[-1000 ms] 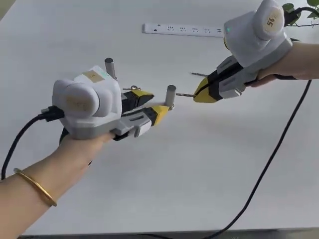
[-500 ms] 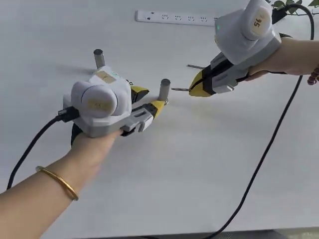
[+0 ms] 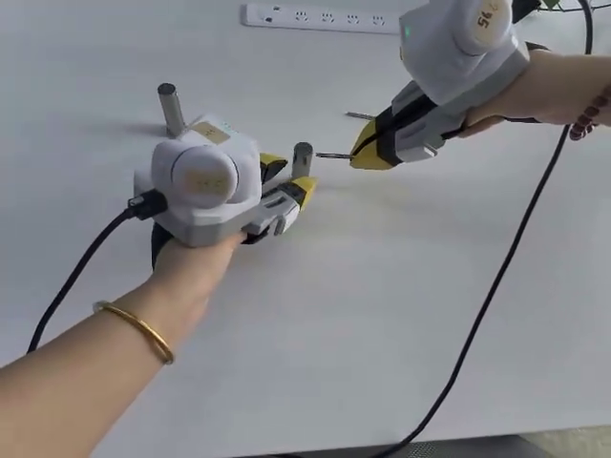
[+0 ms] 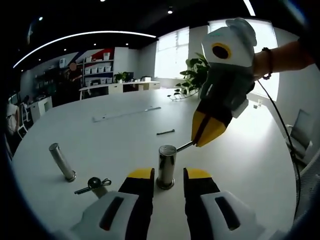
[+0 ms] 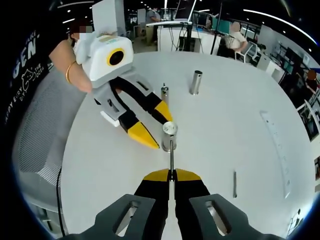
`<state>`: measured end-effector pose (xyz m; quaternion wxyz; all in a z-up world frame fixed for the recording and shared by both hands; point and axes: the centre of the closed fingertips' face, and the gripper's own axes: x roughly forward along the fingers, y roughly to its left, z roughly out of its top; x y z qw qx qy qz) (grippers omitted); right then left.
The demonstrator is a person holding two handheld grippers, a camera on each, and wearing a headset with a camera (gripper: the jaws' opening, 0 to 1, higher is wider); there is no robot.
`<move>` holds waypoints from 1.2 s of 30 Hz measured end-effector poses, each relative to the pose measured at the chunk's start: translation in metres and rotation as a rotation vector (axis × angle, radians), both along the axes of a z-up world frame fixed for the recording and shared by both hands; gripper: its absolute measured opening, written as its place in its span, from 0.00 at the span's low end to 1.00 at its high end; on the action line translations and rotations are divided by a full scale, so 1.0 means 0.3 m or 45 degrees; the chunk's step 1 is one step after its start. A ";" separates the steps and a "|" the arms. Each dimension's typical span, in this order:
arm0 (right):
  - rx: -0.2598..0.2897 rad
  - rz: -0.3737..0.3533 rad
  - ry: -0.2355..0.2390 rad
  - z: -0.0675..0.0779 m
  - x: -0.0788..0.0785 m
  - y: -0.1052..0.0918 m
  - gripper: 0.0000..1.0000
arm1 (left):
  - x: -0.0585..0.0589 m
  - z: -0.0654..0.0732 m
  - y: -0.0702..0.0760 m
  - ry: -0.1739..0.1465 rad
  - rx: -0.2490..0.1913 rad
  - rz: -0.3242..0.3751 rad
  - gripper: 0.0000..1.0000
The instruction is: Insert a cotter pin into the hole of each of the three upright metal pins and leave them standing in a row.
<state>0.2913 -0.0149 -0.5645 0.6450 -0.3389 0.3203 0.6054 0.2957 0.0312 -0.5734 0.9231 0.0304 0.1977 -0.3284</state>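
The left tongs (image 4: 169, 173) half hide a pinned upright (image 4: 96, 185); parted, they straddle the middle pin (image 4: 166, 165) mid-bench. The right tongs (image 5: 172, 174) clench a cotter pin (image 5: 171, 157), its tip at that pin's top.

White table (image 3: 382, 315) with power strip (image 3: 320, 17), loose cotter pin (image 3: 360, 116), three upright metal pins (image 5: 196, 82).

The left gripper (image 3: 294, 176) has pushed forward across the tabletop (image 3: 382, 315) toward the upright metal pin (image 3: 303, 158). A second ago that pin stood just past the tip of one yellow jaw, and now its base sits between the two parted jaws. In the head view, the gripper's body now covers the neighbouring metal pin (image 4: 95, 184), which showed above it earlier
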 end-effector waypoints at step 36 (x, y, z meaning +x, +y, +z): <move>-0.028 0.130 -0.053 -0.002 0.004 0.066 0.00 | 0.024 -0.020 0.003 -0.032 0.063 0.064 0.11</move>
